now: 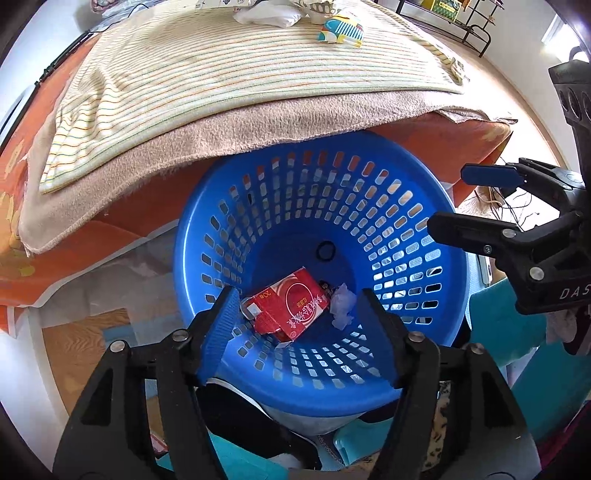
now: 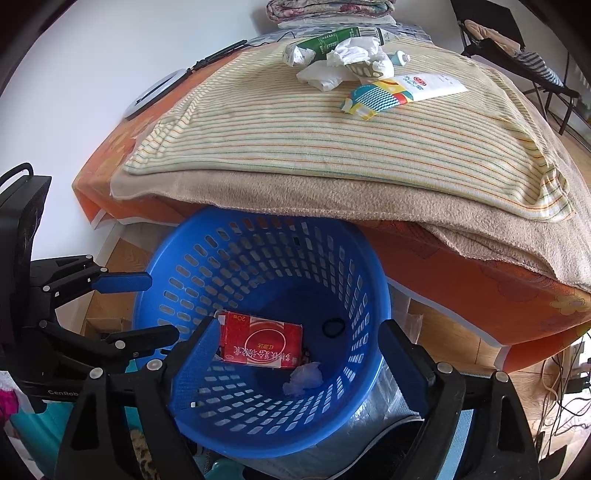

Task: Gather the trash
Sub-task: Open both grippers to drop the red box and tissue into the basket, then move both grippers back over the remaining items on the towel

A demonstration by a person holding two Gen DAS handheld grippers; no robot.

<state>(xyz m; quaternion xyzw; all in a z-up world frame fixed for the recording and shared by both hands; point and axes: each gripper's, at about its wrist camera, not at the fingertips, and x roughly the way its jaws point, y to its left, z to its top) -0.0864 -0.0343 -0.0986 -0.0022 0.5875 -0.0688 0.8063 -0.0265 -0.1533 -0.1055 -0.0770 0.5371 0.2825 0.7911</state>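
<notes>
A blue perforated basket [image 1: 436, 229] [image 2: 258, 435] stands on the floor against the bed. Inside lie a red carton [image 1: 286, 308] [image 2: 260, 341] and a crumpled white wad [image 1: 342, 304] [image 2: 304, 376]. My left gripper [image 1: 301, 332] [image 2: 147, 310] is open and empty over the basket's near rim. My right gripper [image 2: 295, 363] [image 1: 447, 201] is open and empty over the basket too. On the bed lie crumpled tissues [image 2: 351, 61], a green bottle [image 2: 332, 42], a patterned wrapper [image 2: 373, 98] [image 1: 341, 29] and a white packet [image 2: 432, 85].
The bed carries a striped cloth [image 2: 314, 136] over a tan blanket [image 2: 332, 192] and an orange sheet [image 2: 461, 258]. A round white device [image 2: 155, 92] and a cable lie at its far left. Chairs [image 2: 517, 48] stand at the back right. Cables [image 2: 565, 387] trail on the wood floor.
</notes>
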